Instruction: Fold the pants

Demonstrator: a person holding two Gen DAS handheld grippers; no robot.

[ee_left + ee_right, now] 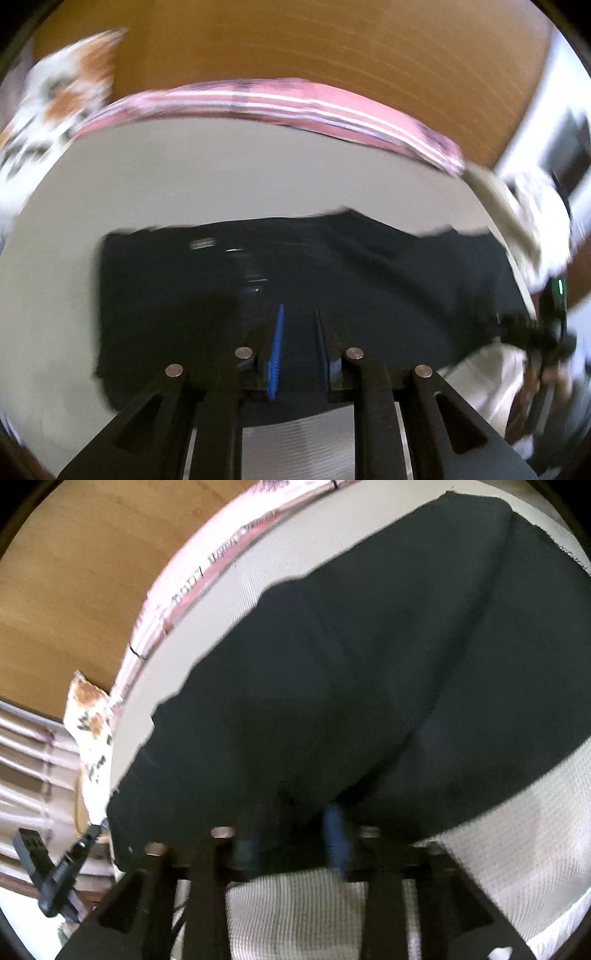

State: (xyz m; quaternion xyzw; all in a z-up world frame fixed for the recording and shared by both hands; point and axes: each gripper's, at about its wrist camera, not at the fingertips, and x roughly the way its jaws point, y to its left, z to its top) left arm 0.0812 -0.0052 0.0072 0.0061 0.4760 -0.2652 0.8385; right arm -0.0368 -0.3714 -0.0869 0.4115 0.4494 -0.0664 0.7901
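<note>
Though blurred, pink edging [207, 572] (beside dark pants [369, 701]) bears writing — unreadable.

Support surface: a mattress [147, 177] covered in pale woven fabric, its side edge banded in pink with white stripes; lying directly on it, dark pants [295, 266] spread flat in a broad folded panel; wooden floor [332, 44] beyond the edge.

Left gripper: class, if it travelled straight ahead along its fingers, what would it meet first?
Most likely the dark pants spread on the pale mattress; the left gripper points down at them with nothing visible between, though blur hides the depth.
</note>
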